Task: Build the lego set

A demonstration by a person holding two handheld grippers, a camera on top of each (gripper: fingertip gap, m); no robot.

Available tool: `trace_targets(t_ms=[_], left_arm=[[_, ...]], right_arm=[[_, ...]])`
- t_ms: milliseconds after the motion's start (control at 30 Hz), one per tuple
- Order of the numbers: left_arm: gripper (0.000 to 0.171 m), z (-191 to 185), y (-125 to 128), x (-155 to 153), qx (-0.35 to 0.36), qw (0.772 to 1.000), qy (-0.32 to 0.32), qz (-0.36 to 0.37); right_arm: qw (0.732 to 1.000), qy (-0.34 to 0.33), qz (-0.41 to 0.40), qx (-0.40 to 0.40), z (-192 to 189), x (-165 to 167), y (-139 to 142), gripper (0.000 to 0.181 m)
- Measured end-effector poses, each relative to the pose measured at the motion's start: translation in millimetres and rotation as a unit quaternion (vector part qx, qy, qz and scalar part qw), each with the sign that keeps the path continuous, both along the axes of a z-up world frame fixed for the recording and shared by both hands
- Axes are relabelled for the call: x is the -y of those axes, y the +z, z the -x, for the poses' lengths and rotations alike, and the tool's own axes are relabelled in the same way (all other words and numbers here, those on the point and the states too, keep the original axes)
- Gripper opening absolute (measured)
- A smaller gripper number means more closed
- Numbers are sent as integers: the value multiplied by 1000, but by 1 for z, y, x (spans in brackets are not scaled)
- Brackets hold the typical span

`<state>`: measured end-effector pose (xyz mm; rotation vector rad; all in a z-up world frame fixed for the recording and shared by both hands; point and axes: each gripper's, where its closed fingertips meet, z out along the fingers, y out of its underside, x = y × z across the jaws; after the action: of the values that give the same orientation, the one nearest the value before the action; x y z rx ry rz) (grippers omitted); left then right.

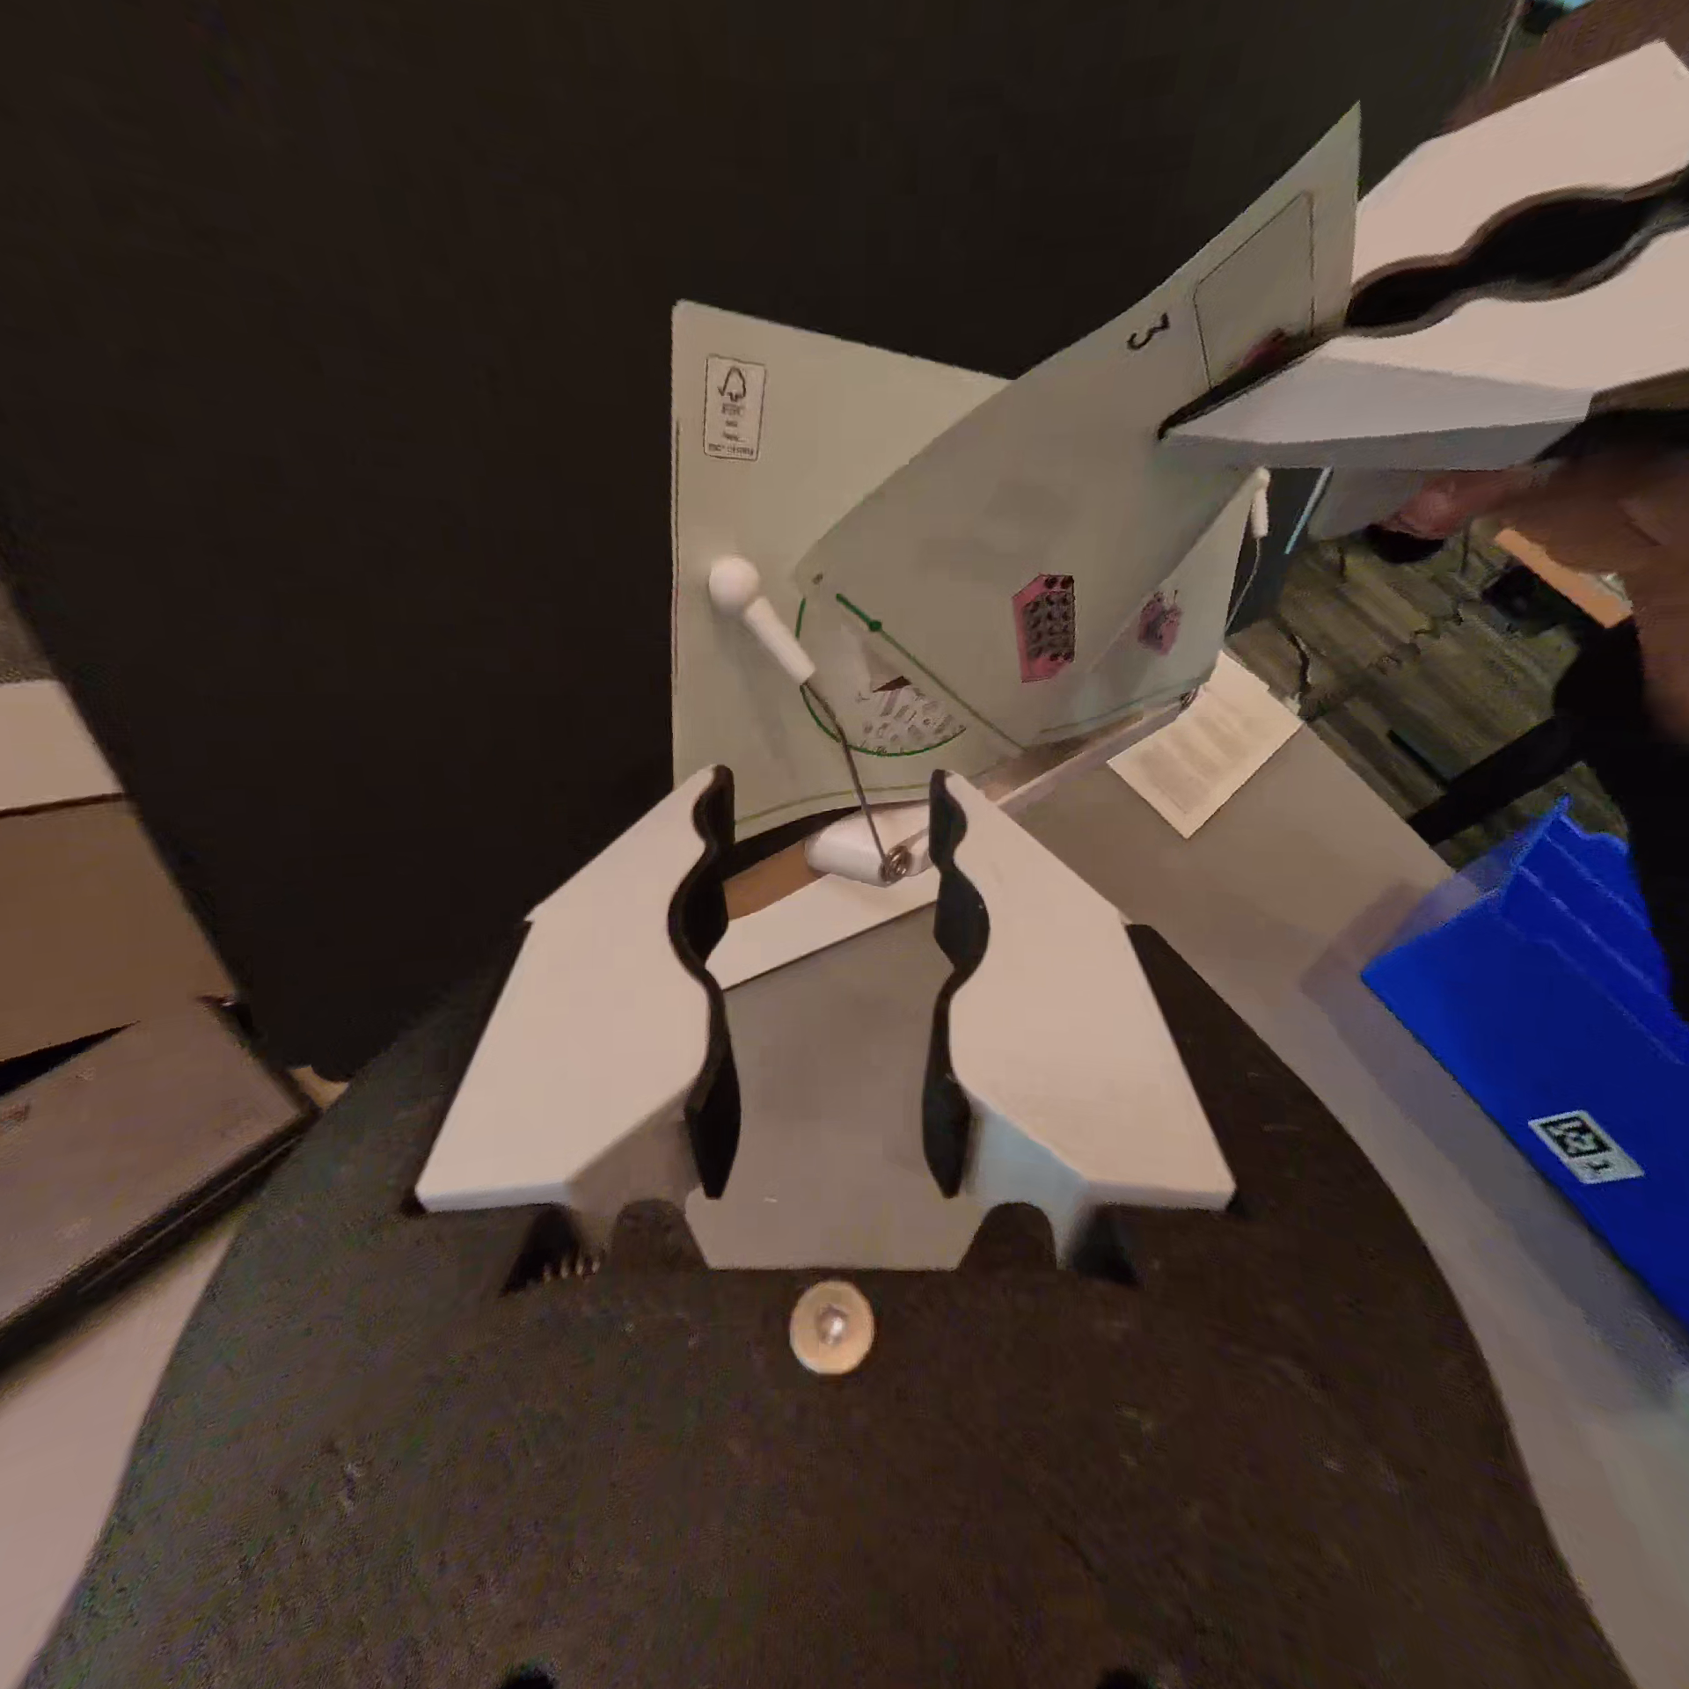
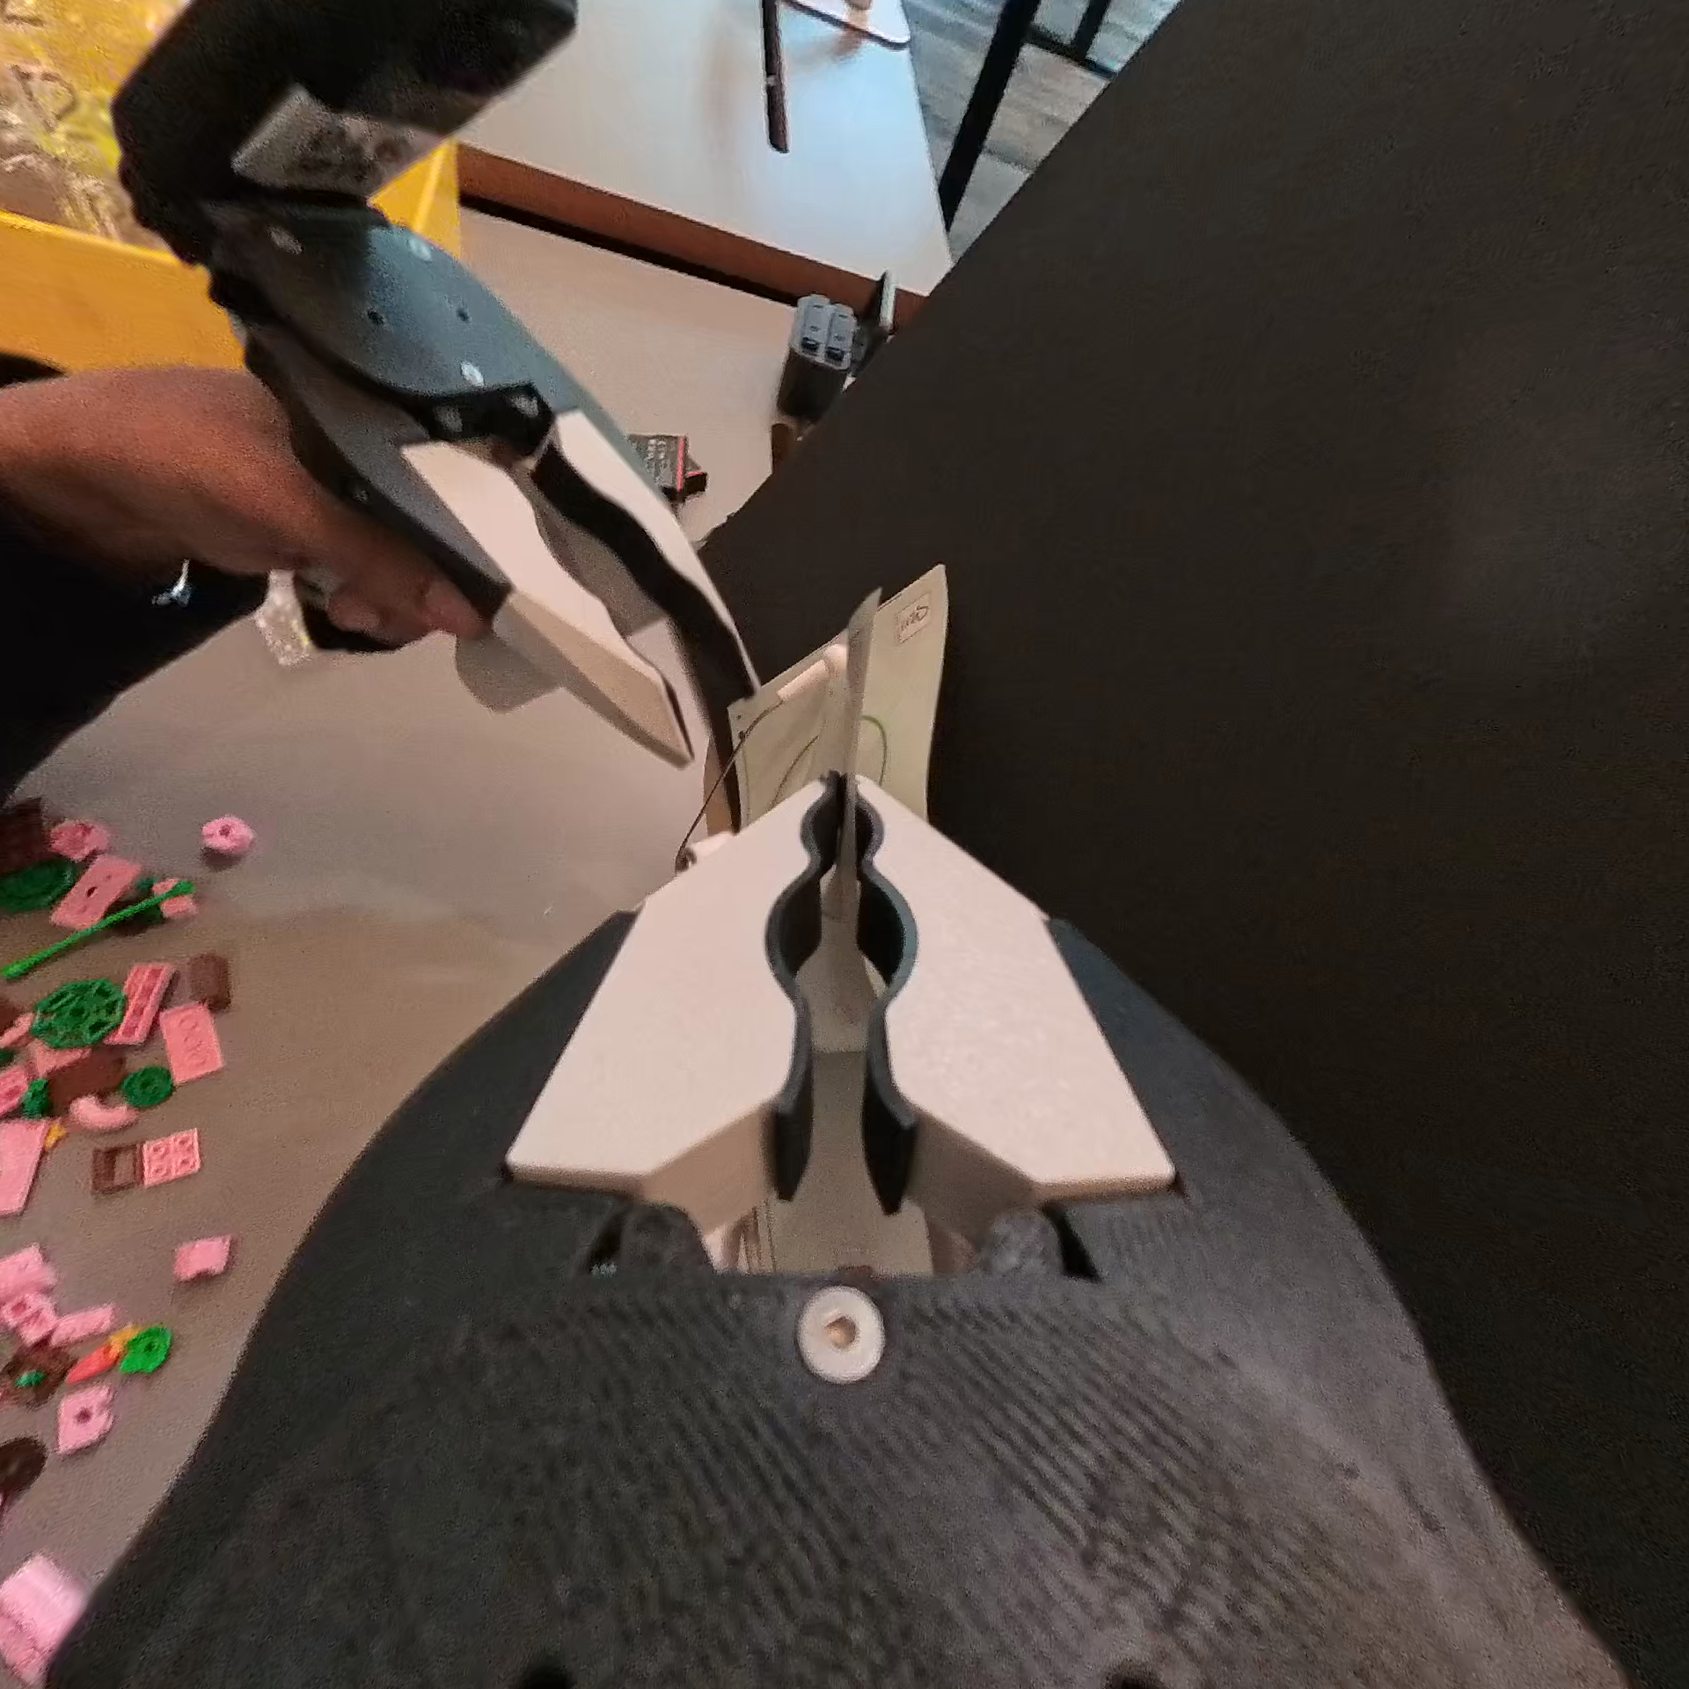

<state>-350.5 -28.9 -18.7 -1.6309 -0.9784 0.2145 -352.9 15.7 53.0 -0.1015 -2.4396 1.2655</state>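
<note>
The instruction booklet (image 1: 731,567) stands upright on a white stand (image 1: 823,923) in front of a black backdrop. A white wire clip arm (image 1: 763,617) lies against it. My right gripper (image 1: 1188,425) comes in from the upper right, shut on the edge of a booklet page (image 1: 1033,475), which is lifted and curved. In the right wrist view the page (image 2: 855,695) sits edge-on between my right gripper's (image 2: 845,791) closed fingers. My left gripper (image 1: 832,804) is open and empty just before the stand; it also shows in the right wrist view (image 2: 713,722). Loose pink, green and brown Lego pieces (image 2: 137,1014) lie on the table at the left.
A blue bin (image 1: 1508,1005) stands at the right, with a printed sheet (image 1: 1197,740) beyond it. A yellow box (image 2: 91,292) stands at the far left, with a small dark box (image 2: 667,457) and a grey device (image 2: 823,338) farther back. The black backdrop (image 2: 1280,548) rises just behind the stand. Spacing between my two grippers at the tips: around 9 cm.
</note>
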Motion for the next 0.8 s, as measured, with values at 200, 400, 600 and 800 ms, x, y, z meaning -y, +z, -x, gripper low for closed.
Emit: trace_targets(t_ms=[200, 400, 600, 800], left_arm=[[7, 13, 0, -10, -37, 999, 30, 7], [2, 11, -2, -5, -42, 998, 22, 31], [1, 6, 2, -10, -84, 995, -2, 59], [3, 8, 4, -16, -152, 979, 12, 136]], right_arm=[[998, -52, 24, -13, 11, 4, -3, 0], [998, -62, 26, -10, 19, 10, -8, 0], [998, -55, 4, -13, 22, 20, -15, 0], [999, -27, -16, -9, 20, 37, -23, 0]])
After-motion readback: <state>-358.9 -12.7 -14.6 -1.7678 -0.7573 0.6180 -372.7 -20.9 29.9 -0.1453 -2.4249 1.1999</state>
